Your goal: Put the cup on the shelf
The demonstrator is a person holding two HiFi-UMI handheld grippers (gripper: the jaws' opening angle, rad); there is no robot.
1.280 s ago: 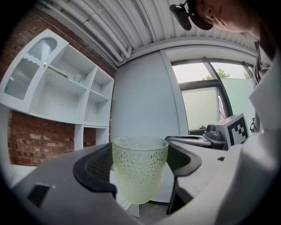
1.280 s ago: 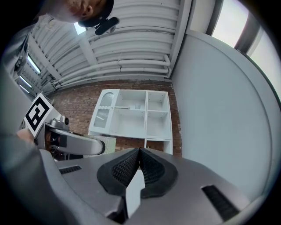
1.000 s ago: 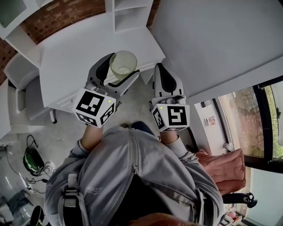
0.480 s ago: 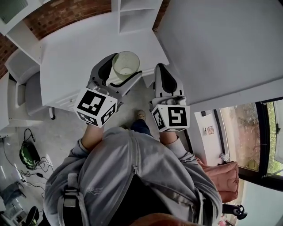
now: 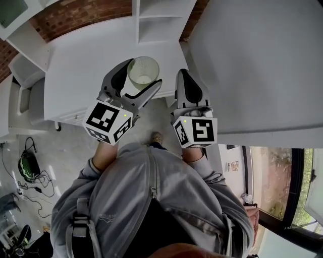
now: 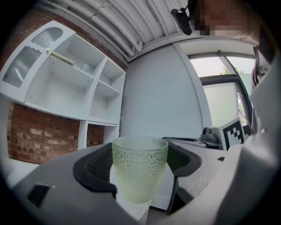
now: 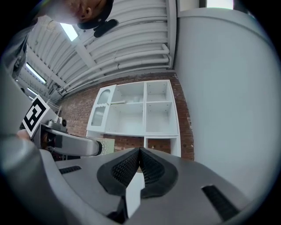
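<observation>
- White desk (image 5: 75, 65): stands against the brick wall (image 5: 75, 15) at the far left of the head view. Its near edge lies under the left gripper's jaws.
- Left gripper (image 5: 137, 76): its jaws stand wide apart, with both pads pressed against the sides of the cup. Its marker cube (image 5: 107, 122) sits just in front of the person's hand.
- Textured glass cup (image 6: 139, 169): pale green, dimpled and upright, with its mouth upward and apparently empty. It is carried in the air between the left jaws, above the desk's near edge and touching no surface.
- White shelf unit (image 6: 74, 83): open compartments are fixed to the brick wall, ahead of the cup and higher than it. It is well apart from the cup. Small pale items stand on one upper board, too small to identify.
- Right gripper (image 7: 139, 154): its jaws are closed together with nothing between them. It is held level with the left gripper and just beside it, taking no part in the carry.
- White wall panel (image 5: 252, 60): fills the right of the head view, next to the shelf unit.
- Step in hand (judgement): transport. The cup is gripped and lifted, but it is not yet at the shelf.
- Next move (judgement): the left gripper must be raised and carried forward to an open compartment with the cup kept upright. The rim has to clear the board above before the base is set flat. Only then should the jaws part, and the gripper should draw straight back to avoid tipping the cup.
</observation>
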